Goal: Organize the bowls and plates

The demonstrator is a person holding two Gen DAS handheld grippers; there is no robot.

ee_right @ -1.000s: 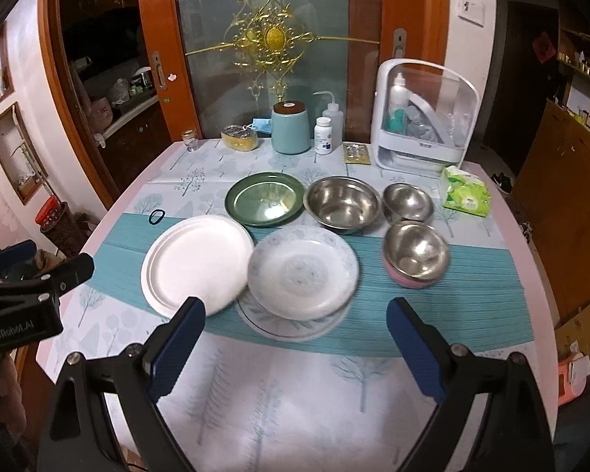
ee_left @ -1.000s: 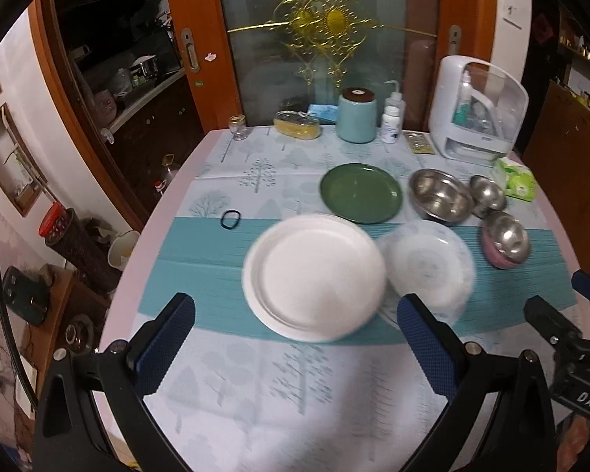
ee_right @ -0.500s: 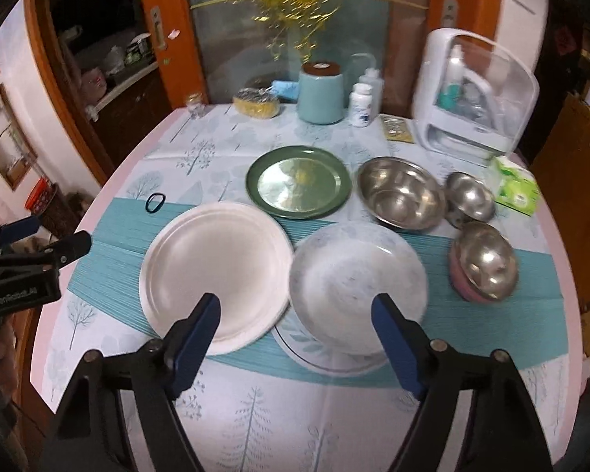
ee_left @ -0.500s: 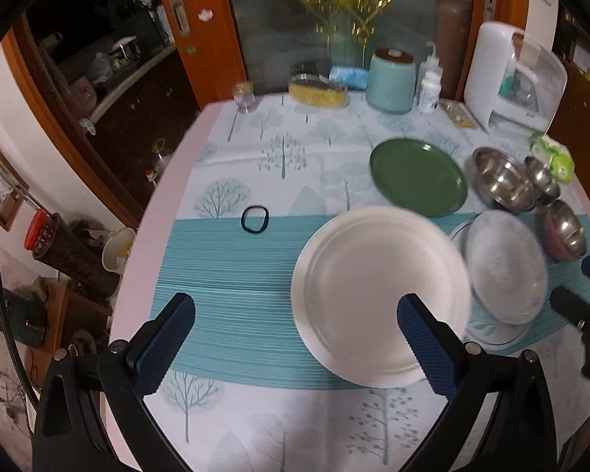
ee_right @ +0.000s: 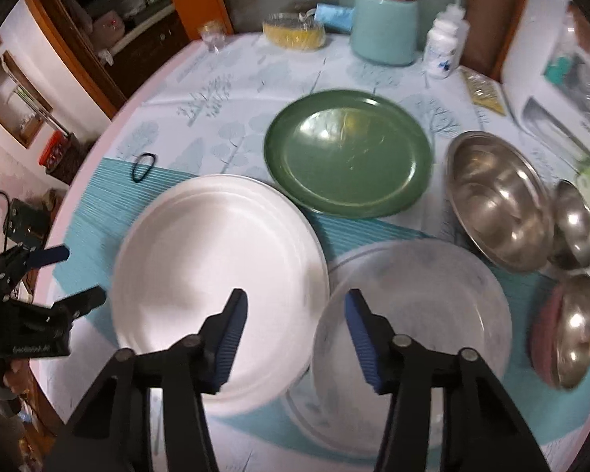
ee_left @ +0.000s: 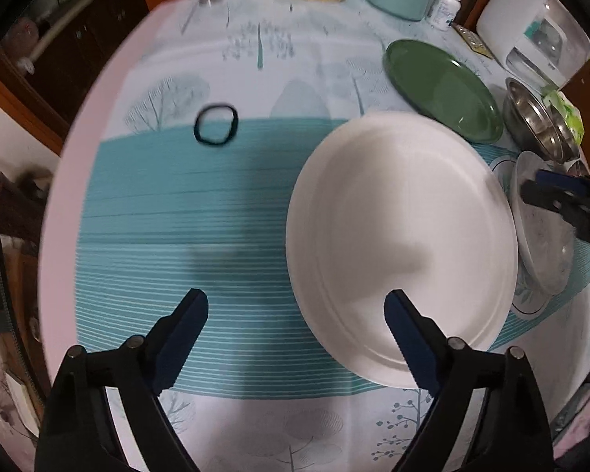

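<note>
Plates [ee_right: 220,275] untouched — left gripper [ee_left: 295,338] & right gripper [ee_right: 293,338] closing, nothing between jaws.

Left of the white plate [ee_left: 401,244], bare teal cloth lay open, with only a black hair band [ee_left: 215,125] near its far edge. On the plate's right, a patterned plate [ee_right: 413,326] touched it; behind, a green plate [ee_right: 348,157] nearly touched, and steel bowls [ee_right: 499,200] crowded farther right.
</note>
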